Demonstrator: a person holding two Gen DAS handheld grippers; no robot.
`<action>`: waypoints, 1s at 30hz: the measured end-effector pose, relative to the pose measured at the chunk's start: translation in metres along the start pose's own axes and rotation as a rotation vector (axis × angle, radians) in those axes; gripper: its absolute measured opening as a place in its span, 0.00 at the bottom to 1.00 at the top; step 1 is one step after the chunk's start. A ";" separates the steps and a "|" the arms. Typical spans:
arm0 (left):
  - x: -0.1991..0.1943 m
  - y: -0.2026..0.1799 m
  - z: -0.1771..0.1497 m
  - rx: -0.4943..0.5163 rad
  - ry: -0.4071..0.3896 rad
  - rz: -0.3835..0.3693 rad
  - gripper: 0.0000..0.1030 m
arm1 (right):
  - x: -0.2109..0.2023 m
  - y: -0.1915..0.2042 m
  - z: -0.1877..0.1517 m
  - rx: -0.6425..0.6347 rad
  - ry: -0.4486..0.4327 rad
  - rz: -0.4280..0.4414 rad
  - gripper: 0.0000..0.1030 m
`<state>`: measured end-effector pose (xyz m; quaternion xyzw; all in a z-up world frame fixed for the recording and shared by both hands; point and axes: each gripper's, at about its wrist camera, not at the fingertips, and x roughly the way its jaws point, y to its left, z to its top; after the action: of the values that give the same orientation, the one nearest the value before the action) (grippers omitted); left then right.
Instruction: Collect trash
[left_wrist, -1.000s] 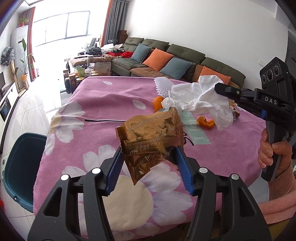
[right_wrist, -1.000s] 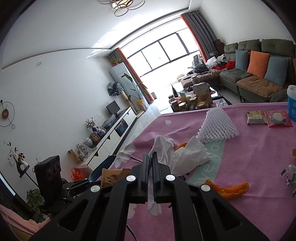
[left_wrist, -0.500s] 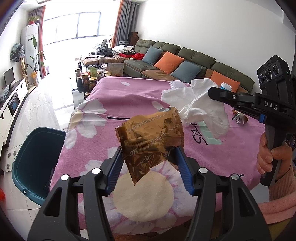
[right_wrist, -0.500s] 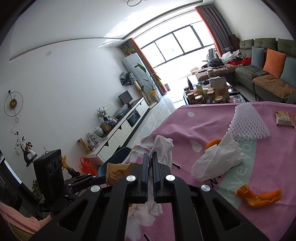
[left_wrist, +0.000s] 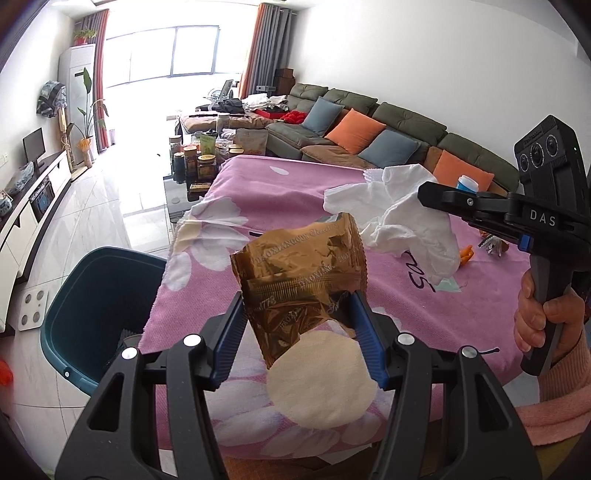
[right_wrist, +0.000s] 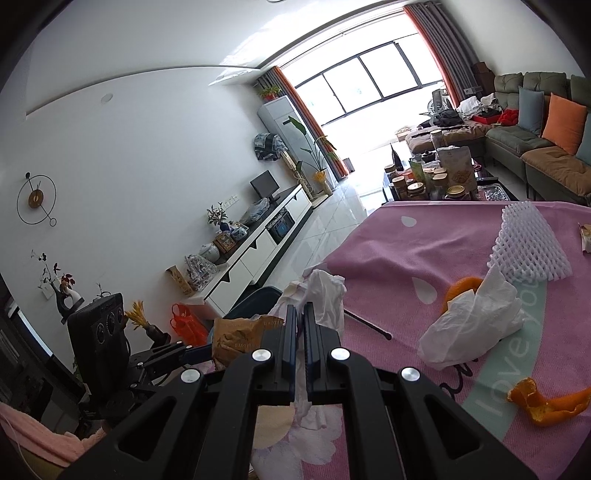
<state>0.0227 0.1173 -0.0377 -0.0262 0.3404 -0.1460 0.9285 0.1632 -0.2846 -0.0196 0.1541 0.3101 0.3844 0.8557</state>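
Gold crinkled foil wrapper (left_wrist: 301, 273) clenched in left tool (left_wrist: 299, 317), white crumpled tissue (left_wrist: 402, 218) pinched in right tool (right_wrist: 300, 332); both now nearer the teal plastic bin (left_wrist: 79, 295) beside the table (left_wrist: 266, 184), drop looks imminent.

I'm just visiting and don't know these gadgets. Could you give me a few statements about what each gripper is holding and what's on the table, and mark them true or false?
1. The left gripper holds a crumpled gold snack wrapper. True.
2. The right gripper is wide open and holds nothing. False: it is shut on a white tissue.
3. A dark teal bin stands on the floor beside the table. True.
4. The table is bare wood. False: a pink flowered cloth covers it.
5. Orange peel lies on the cloth. True.
6. The white foam fruit net is already in the bin. False: it lies on the table.
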 end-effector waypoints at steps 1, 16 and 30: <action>-0.001 0.002 0.000 -0.003 -0.001 0.003 0.55 | 0.001 0.001 0.000 -0.001 0.003 0.004 0.03; -0.012 0.022 -0.002 -0.046 -0.016 0.046 0.55 | 0.024 0.014 0.004 -0.019 0.043 0.047 0.03; -0.022 0.038 -0.005 -0.086 -0.032 0.093 0.55 | 0.050 0.031 0.009 -0.045 0.079 0.091 0.03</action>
<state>0.0131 0.1601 -0.0333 -0.0529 0.3321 -0.0876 0.9377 0.1772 -0.2271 -0.0173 0.1333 0.3274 0.4357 0.8278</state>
